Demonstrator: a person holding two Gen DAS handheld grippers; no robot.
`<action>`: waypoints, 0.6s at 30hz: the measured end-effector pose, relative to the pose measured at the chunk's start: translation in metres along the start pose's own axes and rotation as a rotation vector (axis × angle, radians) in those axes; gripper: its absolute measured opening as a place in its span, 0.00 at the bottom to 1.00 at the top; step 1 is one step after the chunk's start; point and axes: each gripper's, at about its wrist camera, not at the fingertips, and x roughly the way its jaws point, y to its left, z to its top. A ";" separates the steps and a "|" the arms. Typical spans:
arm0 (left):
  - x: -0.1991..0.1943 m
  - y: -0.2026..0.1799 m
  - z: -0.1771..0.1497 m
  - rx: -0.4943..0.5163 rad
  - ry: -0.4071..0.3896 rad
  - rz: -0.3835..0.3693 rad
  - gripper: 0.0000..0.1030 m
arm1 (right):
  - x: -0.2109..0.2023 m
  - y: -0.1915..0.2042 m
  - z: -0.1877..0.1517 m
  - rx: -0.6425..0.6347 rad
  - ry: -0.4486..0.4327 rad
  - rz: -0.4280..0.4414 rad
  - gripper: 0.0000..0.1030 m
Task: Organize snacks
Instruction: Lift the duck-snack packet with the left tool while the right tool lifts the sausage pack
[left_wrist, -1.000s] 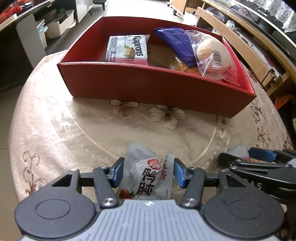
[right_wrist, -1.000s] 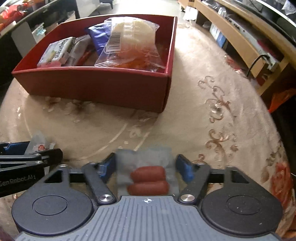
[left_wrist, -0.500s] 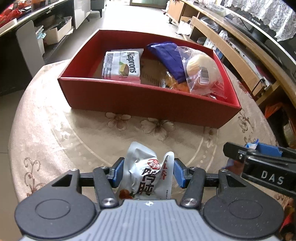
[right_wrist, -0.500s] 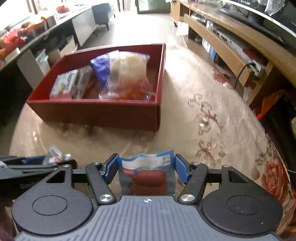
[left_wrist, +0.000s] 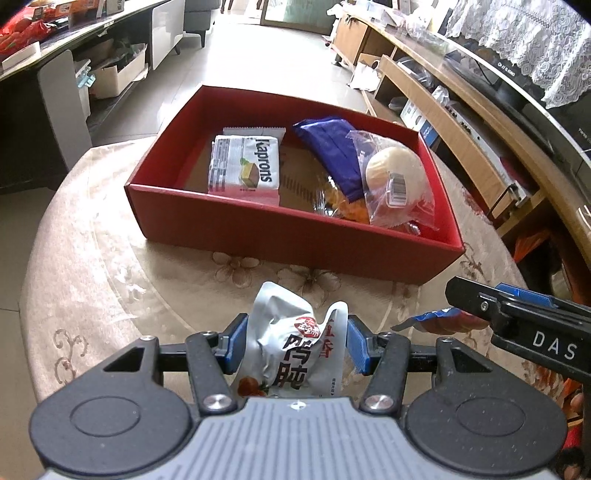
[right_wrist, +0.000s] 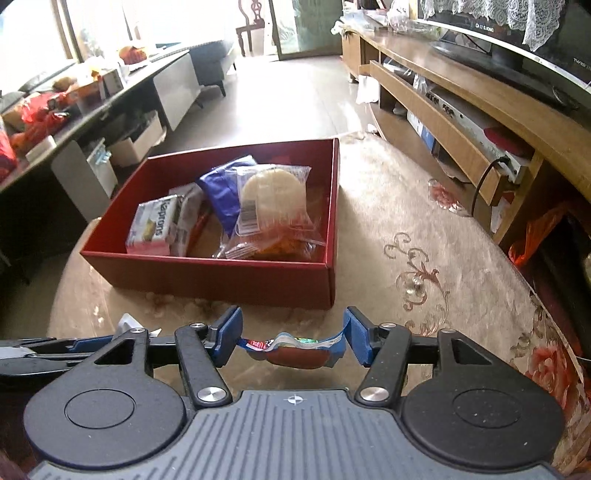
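Observation:
My left gripper (left_wrist: 295, 341) is shut on a crumpled silver snack pouch (left_wrist: 291, 347) with red and black print, held above the table in front of the red box (left_wrist: 280, 229). My right gripper (right_wrist: 293, 341) is shut on a blue-edged sausage packet (right_wrist: 295, 349), held level above the table; the packet also shows in the left wrist view (left_wrist: 439, 319). The box (right_wrist: 221, 275) holds a Kaprons wafer pack (left_wrist: 243, 166), a dark blue packet (left_wrist: 332, 147), a bagged round bun (left_wrist: 395, 177) and an orange snack bag (left_wrist: 349, 206).
The box stands on a round table with a beige floral cloth (left_wrist: 92, 266). A long wooden TV bench (right_wrist: 461, 122) runs along the right. A dark counter with boxes (right_wrist: 74, 122) is at the left. The left gripper's body (right_wrist: 55, 350) is at the right wrist view's lower left.
Both grippers have risen with their snacks and now look down into the box from higher up. The sausage packet was lifted off the table and has tilted flat.

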 end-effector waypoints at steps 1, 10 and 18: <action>-0.001 0.000 0.001 0.000 -0.004 -0.002 0.53 | -0.001 0.000 0.001 -0.001 -0.004 0.000 0.65; -0.016 -0.001 0.014 -0.011 -0.048 -0.031 0.53 | -0.014 0.002 0.012 0.008 -0.045 0.036 0.65; -0.023 0.003 0.044 -0.044 -0.103 -0.036 0.53 | -0.015 0.012 0.037 0.011 -0.091 0.080 0.65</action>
